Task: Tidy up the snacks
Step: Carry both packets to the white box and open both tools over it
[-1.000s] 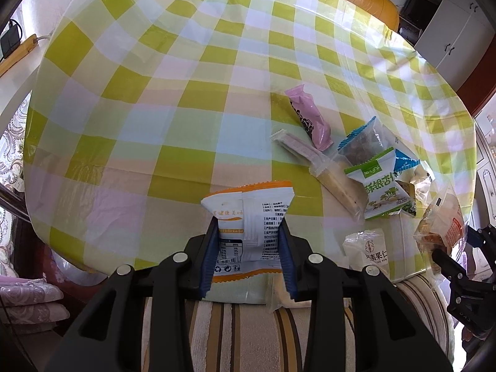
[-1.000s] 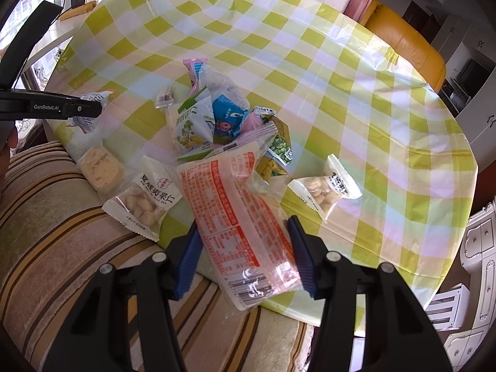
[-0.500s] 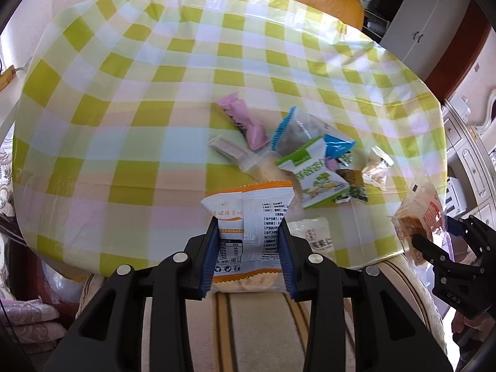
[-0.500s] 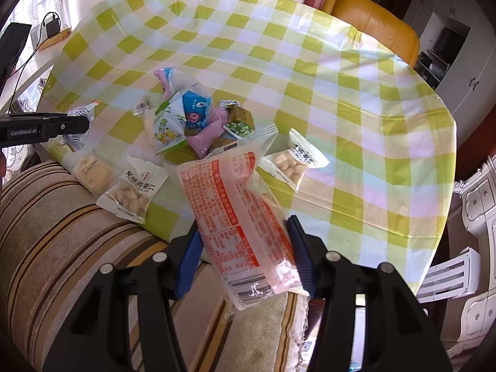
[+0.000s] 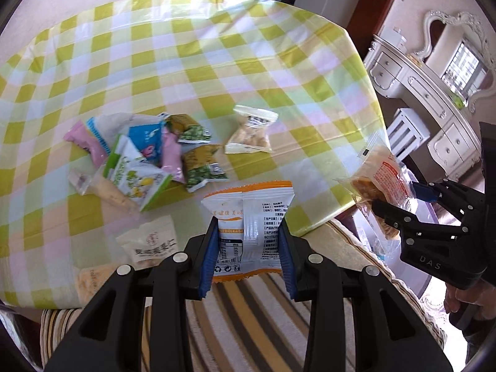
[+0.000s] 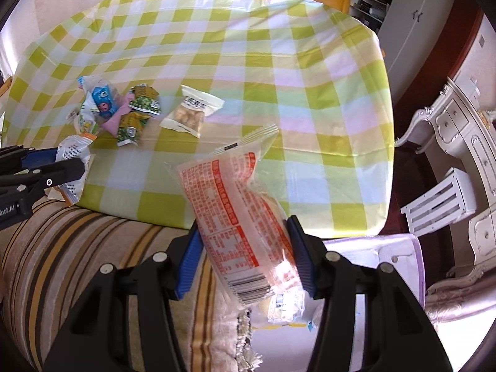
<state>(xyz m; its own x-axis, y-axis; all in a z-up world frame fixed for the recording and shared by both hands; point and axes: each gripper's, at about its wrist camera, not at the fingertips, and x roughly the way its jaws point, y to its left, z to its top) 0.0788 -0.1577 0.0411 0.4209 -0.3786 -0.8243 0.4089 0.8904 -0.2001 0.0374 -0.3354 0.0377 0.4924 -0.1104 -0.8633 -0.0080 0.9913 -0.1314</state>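
The left gripper (image 5: 248, 248) is clamped on a white, orange-edged snack packet (image 5: 248, 217) with a barcode and small print, held above the striped cushion (image 5: 248, 325) at the near edge of the checked tablecloth (image 5: 217, 62). The right gripper (image 6: 245, 254) pinches a crinkly clear pouch with red print (image 6: 238, 214) over the same edge, with a lilac-rimmed container (image 6: 403, 257) just below it. Farther onto the tablecloth lies a heap of glossy packets (image 5: 139, 155) and, apart from it, a clear nut sachet (image 5: 251, 130).

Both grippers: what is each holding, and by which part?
Left gripper: white-and-orange snack packet, by its lower half. Right gripper: clear red-printed packet, near its barcode end.
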